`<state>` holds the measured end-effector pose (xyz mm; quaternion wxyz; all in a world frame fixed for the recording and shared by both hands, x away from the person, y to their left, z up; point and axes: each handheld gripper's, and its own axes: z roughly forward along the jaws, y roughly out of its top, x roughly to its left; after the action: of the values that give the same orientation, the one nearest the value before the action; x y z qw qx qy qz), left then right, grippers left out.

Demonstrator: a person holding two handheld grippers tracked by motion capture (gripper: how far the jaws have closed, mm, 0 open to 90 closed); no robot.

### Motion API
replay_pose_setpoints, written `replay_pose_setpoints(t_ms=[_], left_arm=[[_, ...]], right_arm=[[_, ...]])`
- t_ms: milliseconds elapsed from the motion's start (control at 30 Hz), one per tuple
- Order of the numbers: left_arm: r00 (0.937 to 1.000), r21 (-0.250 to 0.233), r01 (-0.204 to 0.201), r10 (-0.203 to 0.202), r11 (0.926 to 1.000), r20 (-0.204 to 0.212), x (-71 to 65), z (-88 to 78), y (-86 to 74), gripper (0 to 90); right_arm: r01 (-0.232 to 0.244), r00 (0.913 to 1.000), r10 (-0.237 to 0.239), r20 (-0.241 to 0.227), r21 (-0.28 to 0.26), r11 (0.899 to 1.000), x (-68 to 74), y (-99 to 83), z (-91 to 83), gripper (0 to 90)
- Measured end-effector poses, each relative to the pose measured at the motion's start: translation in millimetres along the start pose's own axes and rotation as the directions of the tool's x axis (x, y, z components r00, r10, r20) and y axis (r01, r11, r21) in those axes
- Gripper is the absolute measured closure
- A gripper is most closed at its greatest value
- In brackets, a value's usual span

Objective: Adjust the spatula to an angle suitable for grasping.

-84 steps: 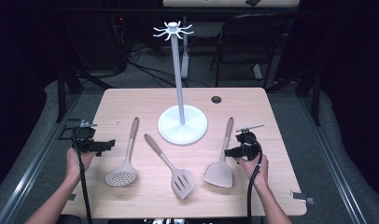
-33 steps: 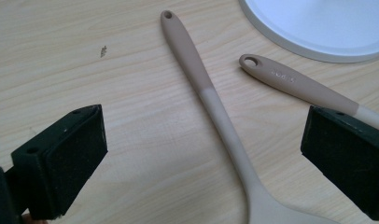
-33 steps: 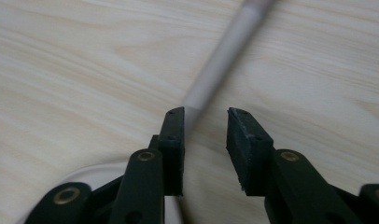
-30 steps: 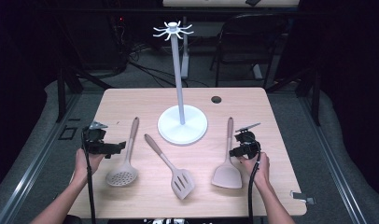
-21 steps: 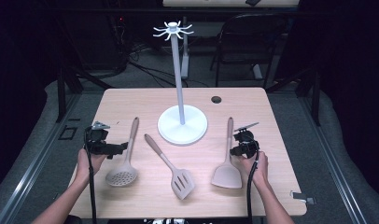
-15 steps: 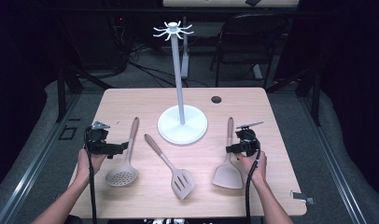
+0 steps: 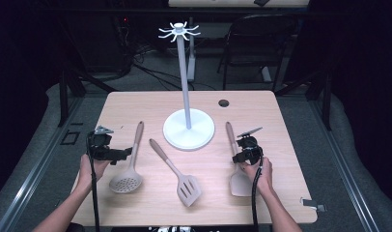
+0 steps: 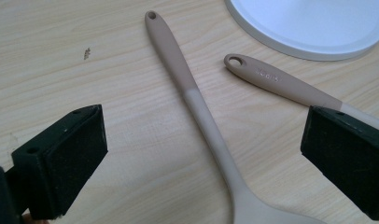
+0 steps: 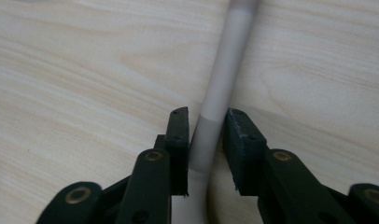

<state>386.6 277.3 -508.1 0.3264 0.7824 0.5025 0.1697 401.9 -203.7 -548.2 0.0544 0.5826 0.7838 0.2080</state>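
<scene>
**Right gripper clamps the spatula handle; left gripper spread wide**

The right hand (image 7: 262,175) reaches in from the tabletop's (image 7: 281,116) near edge, its right gripper (image 9: 204,140) clenched on the solid spatula (image 7: 237,164) handle. That spatula lies lengthwise, handle pointing toward the stand (image 7: 188,126). The left gripper (image 8: 201,149) is released, jaws straddling the skimmer (image 8: 201,121) handle, beside the slotted turner (image 8: 276,84).

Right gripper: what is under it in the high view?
The right gripper sits over the solid spatula, jaws closed on its handle; the handle's middle is covered, and the blade and far end show.
</scene>
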Motion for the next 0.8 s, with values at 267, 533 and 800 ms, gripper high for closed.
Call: replay_pose_setpoints(t_ms=[267, 533, 800], left_arm=[[1.0000, 0.004, -0.005, 0.005, 1.0000, 0.005, -0.8, 0.2, 0.0, 0.3], [0.9999, 0.013, -0.015, 0.015, 0.9998, 0.005, -5.2, 2.5, 1.4, 0.3], [0.9999, 0.012, 0.005, -0.006, 0.9999, 0.012, -7.1, 2.7, 2.8, 0.5]], right_arm=[[0.017, 0.9997, -0.018, 0.018, 0.058, 0.998, 4.0, -7.6, -5.5, 77.3], [0.009, 0.9999, -0.009, -0.004, 0.061, 0.998, 3.8, 0.1, 0.5, 74.1], [-0.033, 0.9987, 0.034, -0.036, 0.034, 0.999, -1.7, -1.4, 1.6, 78.5]])
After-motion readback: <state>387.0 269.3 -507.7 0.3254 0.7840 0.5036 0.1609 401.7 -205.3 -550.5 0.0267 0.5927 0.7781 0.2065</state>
